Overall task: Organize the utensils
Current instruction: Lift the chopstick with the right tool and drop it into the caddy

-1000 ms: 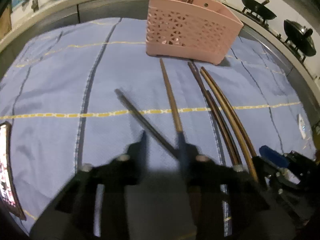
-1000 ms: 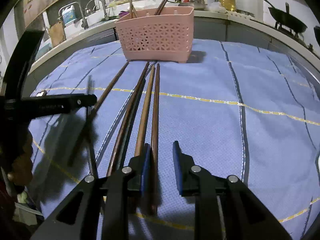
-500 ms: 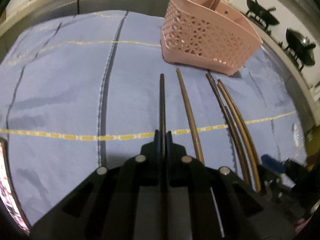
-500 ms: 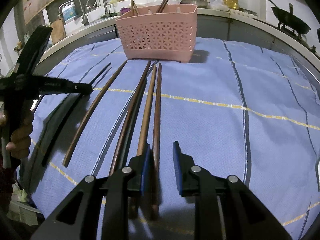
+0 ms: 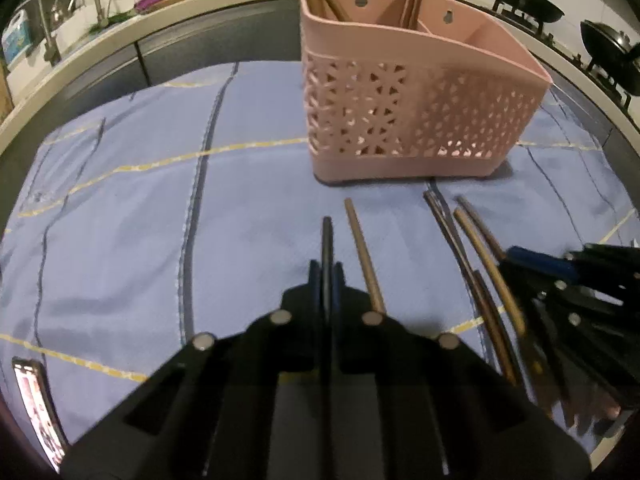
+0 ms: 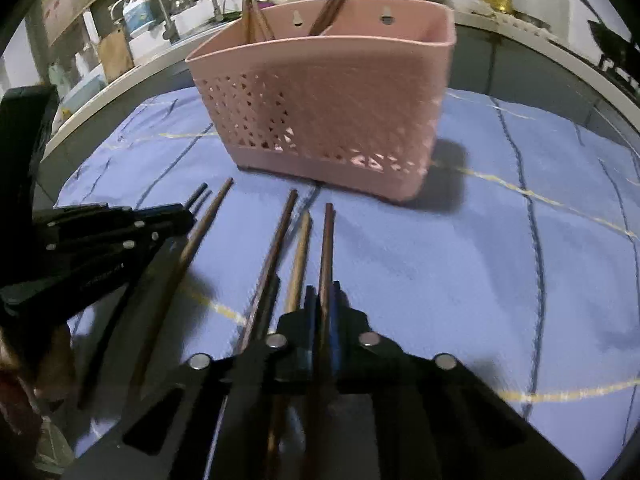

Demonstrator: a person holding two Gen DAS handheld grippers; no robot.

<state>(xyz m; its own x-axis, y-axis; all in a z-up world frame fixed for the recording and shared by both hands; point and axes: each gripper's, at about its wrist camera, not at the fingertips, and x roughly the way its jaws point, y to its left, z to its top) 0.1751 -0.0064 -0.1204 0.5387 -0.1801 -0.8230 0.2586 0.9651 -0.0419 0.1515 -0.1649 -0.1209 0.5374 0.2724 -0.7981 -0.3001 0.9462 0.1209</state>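
A pink perforated utensil basket (image 5: 416, 120) (image 6: 332, 116) stands on the blue cloth, with several chopsticks upright in its back compartments. My left gripper (image 5: 327, 276) is shut on a dark chopstick (image 5: 327, 240) that points at the basket. My right gripper (image 6: 323, 300) is shut on a reddish-brown chopstick (image 6: 328, 240), also pointing at the basket. Loose chopsticks lie between the grippers: a light brown one (image 5: 362, 256) (image 6: 200, 248) and several more (image 5: 480, 264) (image 6: 280, 240). The right gripper shows at the right edge of the left wrist view (image 5: 568, 276).
A blue checked cloth (image 5: 140, 208) covers the table. A phone (image 5: 36, 404) lies at its near left edge. A sink with taps (image 6: 160, 12) is behind on the left. Woks (image 5: 524, 4) sit on a stove at the back right.
My left gripper shut on the dark chopstick and lifted it toward the basket. My right gripper shut on the reddish-brown chopstick. Both have moved closer to the basket.
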